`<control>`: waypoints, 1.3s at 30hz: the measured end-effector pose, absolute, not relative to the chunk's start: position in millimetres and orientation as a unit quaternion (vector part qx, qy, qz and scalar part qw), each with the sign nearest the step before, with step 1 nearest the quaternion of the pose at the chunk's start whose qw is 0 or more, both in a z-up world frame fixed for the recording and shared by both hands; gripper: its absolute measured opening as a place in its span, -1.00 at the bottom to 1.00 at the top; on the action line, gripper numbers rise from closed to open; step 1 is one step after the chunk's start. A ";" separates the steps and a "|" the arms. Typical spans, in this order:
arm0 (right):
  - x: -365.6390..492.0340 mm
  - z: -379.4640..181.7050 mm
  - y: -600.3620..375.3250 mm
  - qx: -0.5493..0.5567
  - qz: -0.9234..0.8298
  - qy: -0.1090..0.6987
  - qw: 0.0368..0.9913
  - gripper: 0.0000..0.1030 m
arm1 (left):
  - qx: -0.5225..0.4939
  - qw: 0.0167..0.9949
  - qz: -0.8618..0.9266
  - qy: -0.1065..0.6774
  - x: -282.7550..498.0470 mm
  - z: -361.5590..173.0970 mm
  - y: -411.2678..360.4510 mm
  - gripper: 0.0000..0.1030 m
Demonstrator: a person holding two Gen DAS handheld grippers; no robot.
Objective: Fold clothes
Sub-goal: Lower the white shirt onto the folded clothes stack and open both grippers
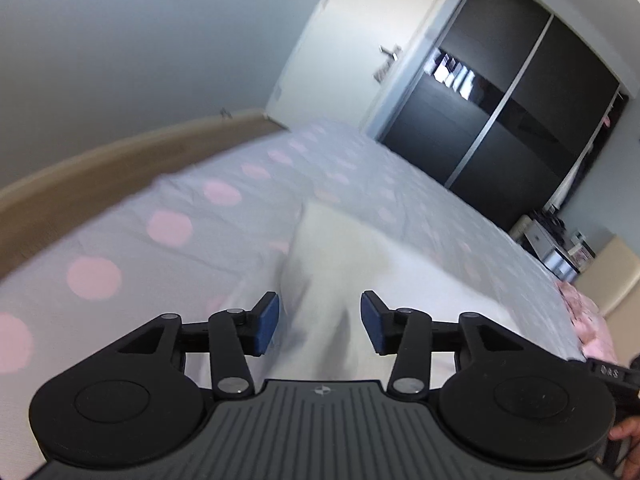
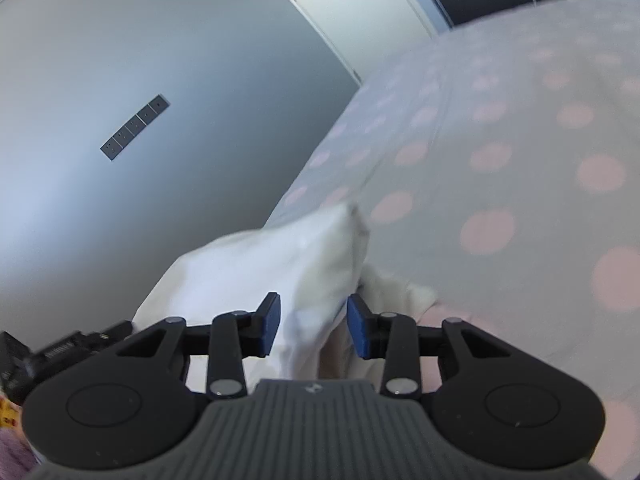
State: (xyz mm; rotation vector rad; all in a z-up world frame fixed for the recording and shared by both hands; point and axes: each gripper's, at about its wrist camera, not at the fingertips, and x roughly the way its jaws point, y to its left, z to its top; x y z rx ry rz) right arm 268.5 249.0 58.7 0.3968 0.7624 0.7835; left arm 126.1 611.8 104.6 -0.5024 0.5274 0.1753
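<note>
A white garment (image 1: 360, 264) lies on the bed's grey cover with pink dots (image 1: 160, 220). My left gripper (image 1: 320, 320) hangs just over the garment's near end. Its blue pads (image 1: 267, 324) stand apart and the cloth lies loose below the gap. In the right wrist view the same white garment (image 2: 260, 264) bunches up with a fold standing between the pads of my right gripper (image 2: 314, 326). The jaws are apart and do not pinch the cloth. The dotted cover (image 2: 500, 140) fills the right side.
A tan bed frame (image 1: 80, 168) runs along the cover's far left edge. Dark sliding wardrobe doors (image 1: 500, 120) and a white door (image 1: 352, 40) stand behind the bed. A pink cloth (image 1: 584, 312) lies at the right edge. A hand (image 1: 628, 436) shows at the lower right.
</note>
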 end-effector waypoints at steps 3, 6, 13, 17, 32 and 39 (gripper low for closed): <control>250.7 71.0 235.1 0.148 0.386 0.321 0.852 -0.57 | -0.208 0.946 0.091 0.233 108.4 126.7 597.2 -0.29; 230.7 76.1 234.3 0.106 0.418 0.296 0.852 -0.59 | -0.159 0.952 0.092 0.245 104.1 134.9 572.9 -0.49; 218.5 60.0 266.1 0.044 0.426 0.296 0.854 -0.58 | -0.127 0.936 0.127 0.302 122.1 106.3 560.0 -0.57; 227.2 47.1 290.1 0.026 0.423 0.302 0.854 -0.58 | -0.150 0.926 0.138 0.318 131.2 82.2 575.3 -0.57; 255.6 30.2 320.5 0.021 0.409 0.349 0.843 -0.62 | -0.184 0.919 0.148 0.316 148.8 57.4 587.3 -0.55; 226.3 63.5 281.8 0.017 0.421 0.314 0.851 -0.57 | -0.148 0.933 0.165 0.284 126.1 94.5 554.8 -0.51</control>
